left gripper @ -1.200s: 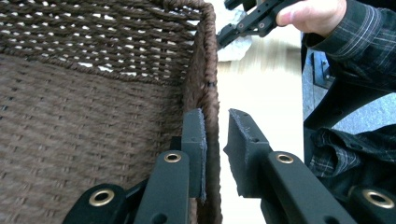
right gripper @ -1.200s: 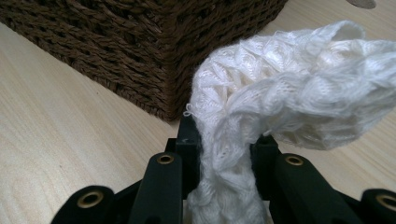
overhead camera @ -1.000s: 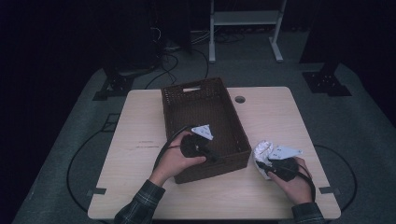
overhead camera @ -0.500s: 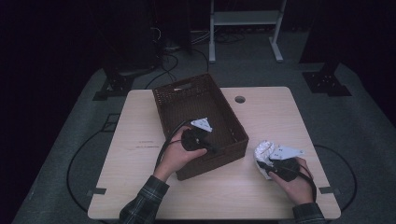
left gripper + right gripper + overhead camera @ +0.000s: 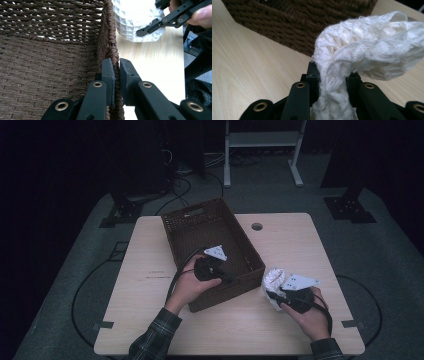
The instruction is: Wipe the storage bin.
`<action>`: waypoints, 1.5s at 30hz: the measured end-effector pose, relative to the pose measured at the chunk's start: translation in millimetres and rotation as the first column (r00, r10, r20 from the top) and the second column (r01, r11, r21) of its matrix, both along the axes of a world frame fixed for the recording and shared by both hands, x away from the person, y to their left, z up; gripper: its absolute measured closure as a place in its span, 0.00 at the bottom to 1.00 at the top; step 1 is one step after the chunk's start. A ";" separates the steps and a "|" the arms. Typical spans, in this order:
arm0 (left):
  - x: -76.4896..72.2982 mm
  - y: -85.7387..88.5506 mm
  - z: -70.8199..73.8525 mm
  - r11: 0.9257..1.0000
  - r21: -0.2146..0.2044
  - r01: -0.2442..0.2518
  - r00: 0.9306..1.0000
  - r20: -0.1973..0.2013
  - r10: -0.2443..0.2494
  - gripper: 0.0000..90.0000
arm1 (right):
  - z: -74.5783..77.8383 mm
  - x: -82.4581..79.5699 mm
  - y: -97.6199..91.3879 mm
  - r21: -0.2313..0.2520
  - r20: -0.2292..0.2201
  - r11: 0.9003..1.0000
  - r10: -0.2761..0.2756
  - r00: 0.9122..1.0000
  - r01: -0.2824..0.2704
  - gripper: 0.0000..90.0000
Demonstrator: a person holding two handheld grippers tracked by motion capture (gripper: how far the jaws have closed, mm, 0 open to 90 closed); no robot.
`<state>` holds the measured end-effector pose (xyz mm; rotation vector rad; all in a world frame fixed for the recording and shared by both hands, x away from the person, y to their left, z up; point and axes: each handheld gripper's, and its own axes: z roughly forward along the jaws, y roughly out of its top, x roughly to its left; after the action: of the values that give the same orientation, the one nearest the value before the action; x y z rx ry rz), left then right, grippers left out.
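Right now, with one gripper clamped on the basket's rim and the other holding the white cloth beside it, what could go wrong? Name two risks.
1. The left gripper pinches only the thin woven rim of the basket, so it may slip or tip the basket if pulled.
2. The cloth bulges loosely above the right gripper; it could snag on the rim or drop outside when lifted over.

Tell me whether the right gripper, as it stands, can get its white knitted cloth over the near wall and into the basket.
Probably yes. The right gripper is clamped on the white knitted cloth just beside the basket, whose top is open. The left gripper pinches the basket's wall, holding it; nothing lies between cloth and wall.
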<state>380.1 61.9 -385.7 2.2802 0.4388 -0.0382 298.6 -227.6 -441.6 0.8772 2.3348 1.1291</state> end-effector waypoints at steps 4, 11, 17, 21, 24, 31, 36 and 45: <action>-0.6 -0.2 -0.2 1.000 -0.001 -0.002 1.000 0.000 0.002 0.91 | 7.4 0.0 7.0 0.006 0.018 1.000 0.027 0.999 -0.027 0.79; 0.1 0.2 -0.4 1.000 -0.004 -0.001 1.000 -0.006 0.001 0.91 | 21.9 3.3 16.5 0.048 0.040 0.997 0.054 0.998 -0.056 0.79; 0.2 0.2 -0.5 1.000 -0.004 -0.001 1.000 -0.007 0.000 0.91 | 19.0 13.8 22.8 0.059 0.023 0.996 0.061 0.998 -0.063 0.80; 0.3 0.3 -0.8 1.000 -0.009 -0.004 1.000 -0.008 0.004 0.91 | 16.6 19.9 26.3 0.056 0.014 0.996 0.072 0.997 -0.072 0.80; 0.2 0.1 -0.9 1.000 -0.010 -0.006 1.000 -0.009 0.006 0.91 | 12.5 21.7 25.8 0.051 0.011 0.996 0.074 0.997 -0.075 0.80; 0.5 0.1 -0.8 1.000 -0.007 -0.003 1.000 -0.006 0.003 0.90 | 3.2 25.0 23.8 0.065 -0.009 0.996 0.069 0.998 -0.068 0.80; 0.3 0.1 -0.7 1.000 -0.005 -0.002 1.000 -0.006 0.002 0.90 | -7.0 27.4 25.5 0.050 -0.042 0.997 0.059 0.997 -0.057 0.80; 0.2 -0.2 -0.7 1.000 -0.001 -0.001 1.000 -0.005 0.001 0.90 | -23.7 31.2 29.4 -0.011 -0.082 0.998 0.055 0.995 -0.056 0.80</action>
<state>380.3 61.7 -386.4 2.2793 0.4420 -0.0440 329.9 -198.2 -465.4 0.8743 2.4444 1.1178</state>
